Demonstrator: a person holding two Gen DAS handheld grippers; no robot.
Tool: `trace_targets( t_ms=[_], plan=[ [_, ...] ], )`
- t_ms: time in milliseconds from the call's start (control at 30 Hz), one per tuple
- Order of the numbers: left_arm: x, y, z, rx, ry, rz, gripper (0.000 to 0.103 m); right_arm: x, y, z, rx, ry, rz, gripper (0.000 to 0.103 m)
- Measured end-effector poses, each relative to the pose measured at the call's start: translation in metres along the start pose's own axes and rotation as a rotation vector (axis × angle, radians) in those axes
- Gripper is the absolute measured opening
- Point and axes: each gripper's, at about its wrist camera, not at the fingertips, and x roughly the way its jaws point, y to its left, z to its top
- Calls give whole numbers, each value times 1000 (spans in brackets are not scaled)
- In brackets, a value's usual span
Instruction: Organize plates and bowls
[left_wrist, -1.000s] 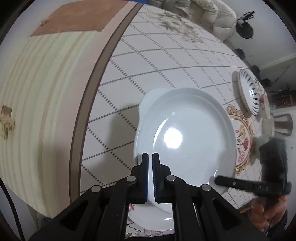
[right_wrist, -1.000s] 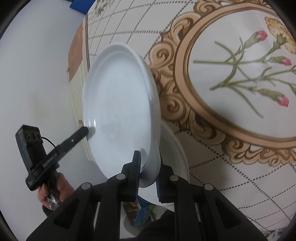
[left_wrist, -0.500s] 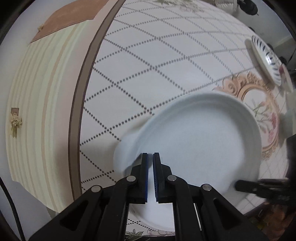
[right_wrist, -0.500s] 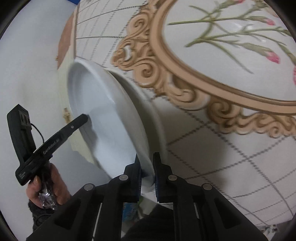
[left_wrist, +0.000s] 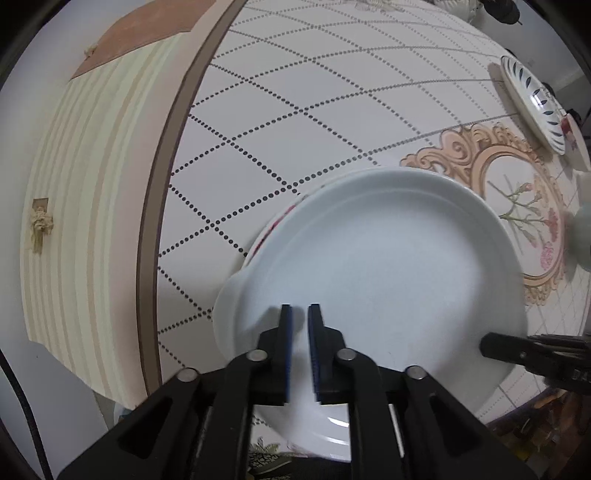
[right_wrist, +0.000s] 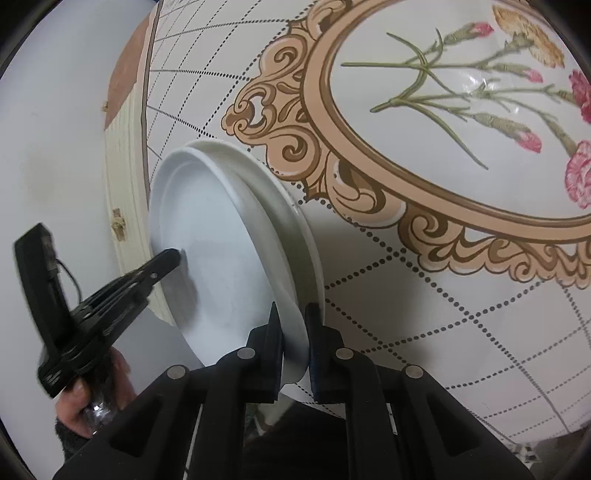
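A large white plate with side lugs (left_wrist: 388, 266) lies on another plate whose red-patterned rim (left_wrist: 275, 225) shows at its left edge, near the table's front. My right gripper (right_wrist: 293, 317) is shut on the white plate's rim (right_wrist: 295, 347); it also shows at the right in the left wrist view (left_wrist: 495, 345). My left gripper (left_wrist: 299, 314) hovers over the plate's near side, jaws nearly closed with a narrow gap and nothing between them; it also shows in the right wrist view (right_wrist: 173, 258).
The tablecloth (left_wrist: 314, 92) has a dotted diamond grid and a floral medallion (right_wrist: 461, 110). A blue-striped plate (left_wrist: 535, 103) and small pale dishes (left_wrist: 581, 232) sit at the far right. The table's left edge (left_wrist: 159, 221) drops to a striped skirt.
The white plate has come down from its tilt and settled flatter onto the lower plate. My left gripper's jaws have parted slightly.
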Motion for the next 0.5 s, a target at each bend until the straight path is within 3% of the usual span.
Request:
trace_targets(
  t_ms=[67,133,233,300,400,433,467,500],
  plan=[
    [-5,-2,-4,9,-4,-14,20,-3,6,2,-5,-1,-29,16],
    [-9,-3,-8,18,-17,-10,22,-6,11,1,-3,-3,-46,22],
    [-10,-4,-12,33,-17,-20,25,-16,23,4,-19,-62,-162,36],
    [-9,-2,-17,44,-13,-28,27,-22,27,3,-2,-62,-151,36],
    [-8,-5,-9,54,-16,-32,34,-31,38,-1,-37,-112,-234,36],
    [-10,-6,-11,53,-30,-24,43,-34,46,-3,-55,-132,-274,39],
    [-15,-4,-10,51,-43,-18,60,-35,53,-6,-70,-147,-298,55],
    [-19,-2,-11,48,-56,-15,70,-40,64,-12,-100,-176,-339,69]
  ],
)
